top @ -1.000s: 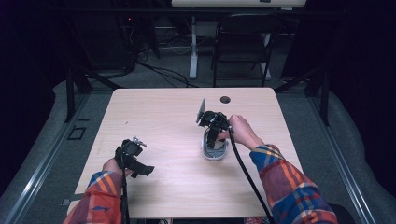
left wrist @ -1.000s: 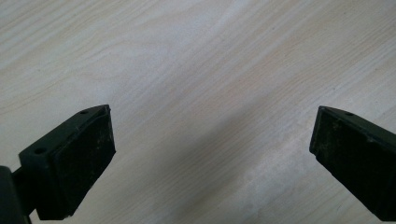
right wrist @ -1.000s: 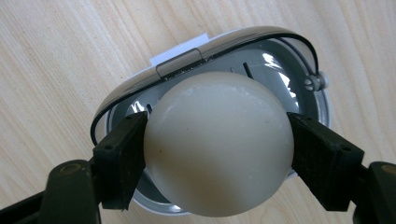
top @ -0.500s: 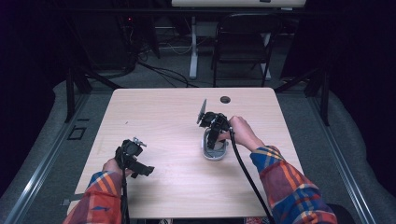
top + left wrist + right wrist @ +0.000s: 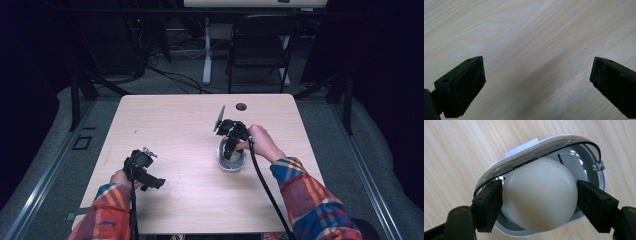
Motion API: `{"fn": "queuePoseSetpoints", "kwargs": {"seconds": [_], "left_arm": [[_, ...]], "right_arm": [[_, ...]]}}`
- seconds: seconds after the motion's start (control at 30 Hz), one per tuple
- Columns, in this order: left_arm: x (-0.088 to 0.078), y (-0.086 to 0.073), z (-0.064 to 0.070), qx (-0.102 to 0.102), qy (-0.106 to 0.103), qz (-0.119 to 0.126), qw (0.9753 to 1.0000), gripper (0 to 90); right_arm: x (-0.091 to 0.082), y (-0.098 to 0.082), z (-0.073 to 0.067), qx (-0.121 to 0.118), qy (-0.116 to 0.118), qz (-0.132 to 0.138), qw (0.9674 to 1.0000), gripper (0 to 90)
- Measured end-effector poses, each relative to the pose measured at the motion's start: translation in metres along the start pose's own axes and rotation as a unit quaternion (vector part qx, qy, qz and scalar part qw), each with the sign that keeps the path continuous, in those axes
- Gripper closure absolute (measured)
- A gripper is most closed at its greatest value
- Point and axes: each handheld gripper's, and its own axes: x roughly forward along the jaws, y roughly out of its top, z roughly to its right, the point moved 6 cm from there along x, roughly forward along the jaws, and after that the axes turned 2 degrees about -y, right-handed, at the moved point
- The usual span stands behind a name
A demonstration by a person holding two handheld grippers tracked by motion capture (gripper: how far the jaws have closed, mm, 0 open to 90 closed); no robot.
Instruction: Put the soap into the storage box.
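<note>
Pointing steeply down, the right hand-held gripper (image 5: 537,202) pinched a pale, smooth, egg-shaped ball (image 5: 539,195) between its two black jaws, one jaw touching each side of the ball. The ball sat inside a small grey oval container (image 5: 587,167) with a shiny rim, and this container lay on the light wooden desk (image 5: 175,125), right of the middle. In the high view the right hand (image 5: 260,141) held its gripper directly above the container (image 5: 231,161), and a black cable ran from it back toward the checked sleeve (image 5: 310,200). The left hand-held gripper (image 5: 537,75) was spread wide, with bare desk wood between its jaws and nothing in them. In the high view it (image 5: 142,170) was near the front left part of the desk, well apart from the container, held by the left hand (image 5: 122,176). A small dark round hole (image 5: 241,106) was in the desk near its far edge. Behind the desk a dark folding chair (image 5: 257,45) stood on the floor.
</note>
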Motion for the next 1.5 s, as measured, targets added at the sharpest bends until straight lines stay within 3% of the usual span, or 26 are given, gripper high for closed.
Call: {"fn": "queuePoseSetpoints", "kwargs": {"seconds": [0.3, 0.63, 0.9, 1.2, 1.5], "left_arm": [[0.000, 0.000, 0.000, 0.001, 0.000, -0.001, 1.0000, 0.1], [0.000, 0.000, 0.000, 0.001, -0.001, -0.001, 1.0000, 0.1], [0.000, 0.000, 0.000, -0.001, -0.002, -0.001, 1.0000, 0.1], [0.000, 0.000, 0.000, 0.000, -0.001, 0.000, 1.0000, 0.1], [0.000, 0.000, 0.000, 0.000, 0.000, -0.001, 1.0000, 0.1]], "right_arm": [[-0.011, -0.007, -0.001, 0.006, -0.002, 0.017, 0.9998, 26.0], [-0.035, -0.024, -0.005, 0.007, -0.007, 0.039, 0.9992, 27.8], [-0.052, -0.041, -0.003, 0.012, -0.012, 0.056, 0.9983, 20.5], [-0.074, -0.067, 0.000, 0.029, -0.036, 0.078, 0.9959, 12.6], [-0.078, -0.101, 0.004, 0.047, -0.058, 0.076, 0.9943, 4.1]]}}
